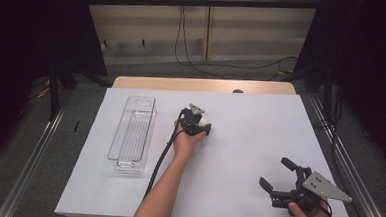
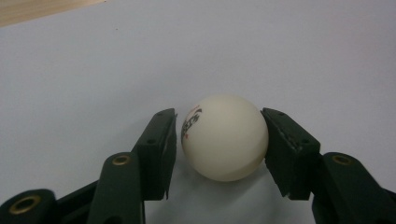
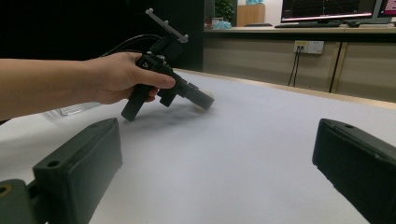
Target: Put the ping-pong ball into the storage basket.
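A white ping-pong ball [image 2: 225,137] with dark print lies on the white table sheet [image 2: 93,70]. My left gripper [image 2: 219,140] is open and straddles it: the right jaw touches the ball, while the left jaw stands a sliver off it. From above, the left gripper [image 1: 197,124] sits at the table's middle with the ball [image 1: 206,121] at its tip. My right gripper [image 1: 276,173] is held near the front right corner, jaws wide open and empty. Along its own jaws, the right gripper [image 3: 215,144] faces the left gripper [image 3: 198,98] and the person's hand [image 3: 116,77].
A long clear plastic bin [image 1: 133,133] stands empty on the left side of the sheet, its edge [image 3: 70,109] behind the forearm. A wooden table edge [image 1: 202,85] runs along the back. Metal rails flank the table on both sides.
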`<state>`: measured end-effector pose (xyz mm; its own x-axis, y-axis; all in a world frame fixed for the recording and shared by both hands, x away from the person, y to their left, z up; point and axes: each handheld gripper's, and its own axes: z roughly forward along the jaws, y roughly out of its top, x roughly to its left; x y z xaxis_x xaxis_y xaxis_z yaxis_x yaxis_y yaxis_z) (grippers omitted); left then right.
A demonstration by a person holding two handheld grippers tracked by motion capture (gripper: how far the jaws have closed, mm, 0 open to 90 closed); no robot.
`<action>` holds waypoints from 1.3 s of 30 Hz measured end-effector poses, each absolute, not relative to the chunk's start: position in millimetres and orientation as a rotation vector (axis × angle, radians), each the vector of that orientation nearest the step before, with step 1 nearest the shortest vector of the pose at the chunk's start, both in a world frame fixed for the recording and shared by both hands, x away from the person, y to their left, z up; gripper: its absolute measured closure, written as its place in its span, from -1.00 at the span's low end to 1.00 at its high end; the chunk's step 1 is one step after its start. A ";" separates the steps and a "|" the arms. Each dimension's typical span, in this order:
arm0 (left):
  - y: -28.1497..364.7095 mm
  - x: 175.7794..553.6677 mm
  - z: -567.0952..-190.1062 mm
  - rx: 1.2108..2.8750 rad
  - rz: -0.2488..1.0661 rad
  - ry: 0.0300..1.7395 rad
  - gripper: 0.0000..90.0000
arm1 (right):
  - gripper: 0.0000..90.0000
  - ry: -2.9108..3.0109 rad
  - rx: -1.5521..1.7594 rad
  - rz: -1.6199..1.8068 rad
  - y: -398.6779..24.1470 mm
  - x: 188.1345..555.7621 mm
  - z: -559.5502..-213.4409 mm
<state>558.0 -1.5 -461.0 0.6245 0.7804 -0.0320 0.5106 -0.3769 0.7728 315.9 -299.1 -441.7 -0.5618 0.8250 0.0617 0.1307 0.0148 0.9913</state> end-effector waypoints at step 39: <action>2.7 557.9 -456.6 2.028 0.384 1.072 0.14 | -0.98 1.727 0.987 1.596 -299.7 315.3 -440.9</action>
